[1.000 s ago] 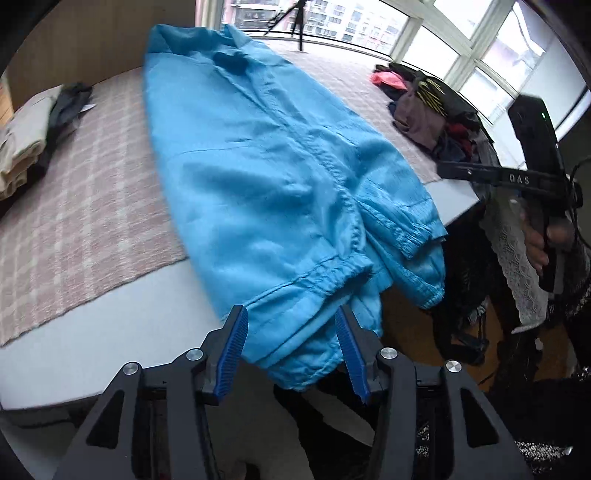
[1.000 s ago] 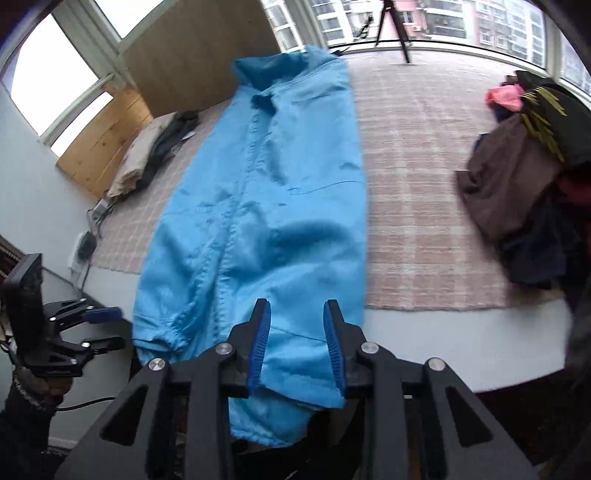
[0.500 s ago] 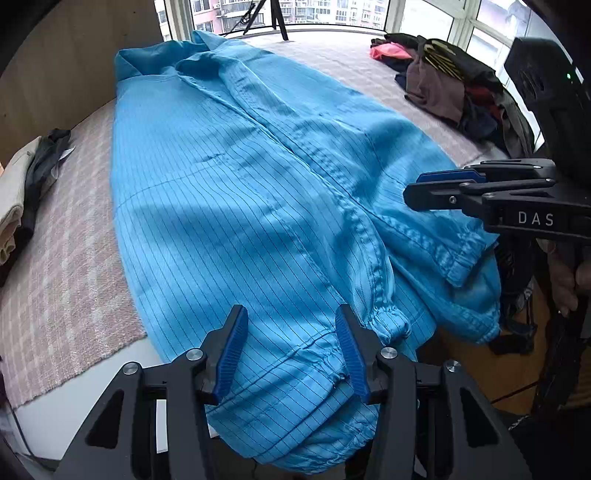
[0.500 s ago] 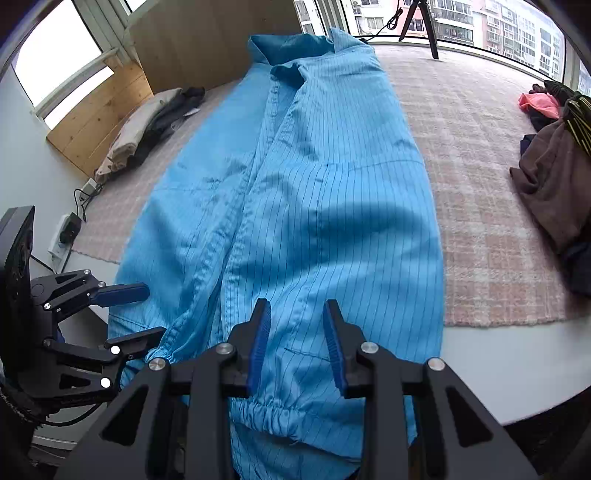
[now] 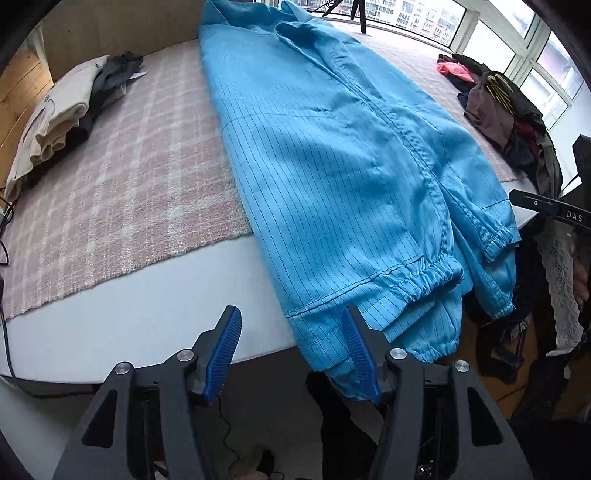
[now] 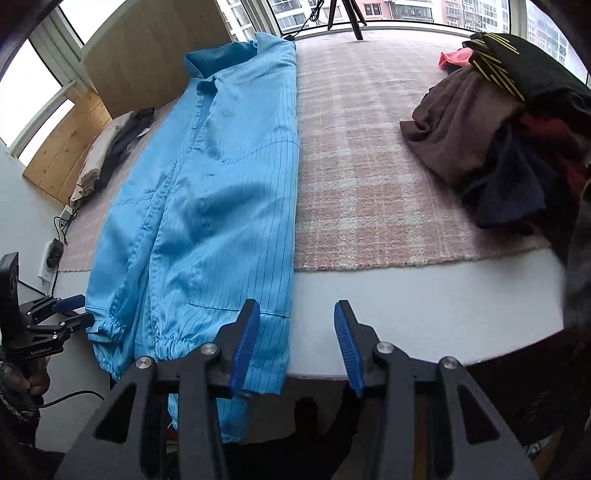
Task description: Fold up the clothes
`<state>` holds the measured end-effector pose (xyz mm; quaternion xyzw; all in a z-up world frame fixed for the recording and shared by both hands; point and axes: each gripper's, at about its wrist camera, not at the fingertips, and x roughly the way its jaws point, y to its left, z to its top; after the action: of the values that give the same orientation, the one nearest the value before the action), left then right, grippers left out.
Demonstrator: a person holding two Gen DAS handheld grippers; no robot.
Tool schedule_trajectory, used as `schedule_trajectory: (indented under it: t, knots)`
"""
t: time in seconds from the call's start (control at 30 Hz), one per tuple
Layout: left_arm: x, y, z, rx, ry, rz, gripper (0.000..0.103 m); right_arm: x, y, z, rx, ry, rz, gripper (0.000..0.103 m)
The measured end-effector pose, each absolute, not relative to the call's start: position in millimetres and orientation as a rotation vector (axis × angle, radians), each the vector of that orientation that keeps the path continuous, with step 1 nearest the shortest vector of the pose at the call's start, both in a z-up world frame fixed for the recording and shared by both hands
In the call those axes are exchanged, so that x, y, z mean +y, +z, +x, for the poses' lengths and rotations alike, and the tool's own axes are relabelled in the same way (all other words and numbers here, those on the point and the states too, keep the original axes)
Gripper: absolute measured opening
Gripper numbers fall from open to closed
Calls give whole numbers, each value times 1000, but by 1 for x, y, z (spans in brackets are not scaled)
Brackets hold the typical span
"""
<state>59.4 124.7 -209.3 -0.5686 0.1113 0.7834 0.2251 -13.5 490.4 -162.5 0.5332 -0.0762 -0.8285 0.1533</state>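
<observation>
Left wrist: both claws opening, drawn back off the blue garment (image 5: 332, 177).

Likely home sunroom, bay windows (image 6: 388, 14), clothes pile (image 6: 517, 140)

The jacket's (image 5: 332, 177) hem hangs over the surface (image 5: 147, 325) edge, its lowest part hidden behind the left gripper (image 5: 291, 354). The clothes pile (image 6: 517, 129) is cut off by the right view's edge.

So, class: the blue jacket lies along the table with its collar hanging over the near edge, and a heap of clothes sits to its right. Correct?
No. The hem hangs over the near edge of the table; the blue jacket's collar lies at the far end, as the right wrist view shows. The heap of clothes is right.
</observation>
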Motion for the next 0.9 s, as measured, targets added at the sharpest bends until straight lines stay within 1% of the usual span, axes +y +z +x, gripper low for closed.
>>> schedule_trajectory:
  t: [0.1,0.23,0.3,0.43,0.57,0.63,0.67,0.7,0.73,0.77,0.8,0.83,0.87,0.9]
  knots:
    - [122,-207,56,238,2133,-1575,56,484,-166,-11,-231,-2317,1528,41]
    - [104,-195,45,29,2113,-1584,56,477,-169,-6,-235,-2296,1518,42]
    - [99,-196,41,-26,2087,-1600,57,474,-169,-4,-219,-2285,1510,42]
    - [108,-214,42,79,2025,-1673,57,466,-169,-2,-170,-2268,1501,42]
    - [122,-213,51,171,1996,-1655,60,461,-170,-2,-163,-2233,1485,42]
    - [125,-212,54,201,1986,-1647,59,458,-171,-2,-158,-2216,1471,42]
    - [126,-212,56,216,1982,-1640,55,456,-171,-3,-156,-2204,1461,41]
    - [127,-211,57,229,1980,-1631,50,455,-172,-3,-155,-2191,1451,37]
    - [127,-210,58,231,1972,-1625,40,454,-173,-4,-167,-2176,1444,33]
    - [127,-209,58,225,1956,-1622,30,454,-174,-5,-181,-2161,1438,21]
    - [127,-209,58,217,1942,-1619,26,455,-176,-6,-214,-2146,1435,10]
    - [126,-207,58,206,1929,-1618,19,457,-177,-8,-251,-2130,1432,8]
    - [125,-205,57,179,1916,-1617,15,459,-177,-10,-294,-2112,1432,6]
    - [123,-202,55,135,1903,-1616,14,461,-177,-12,-338,-2094,1432,6]
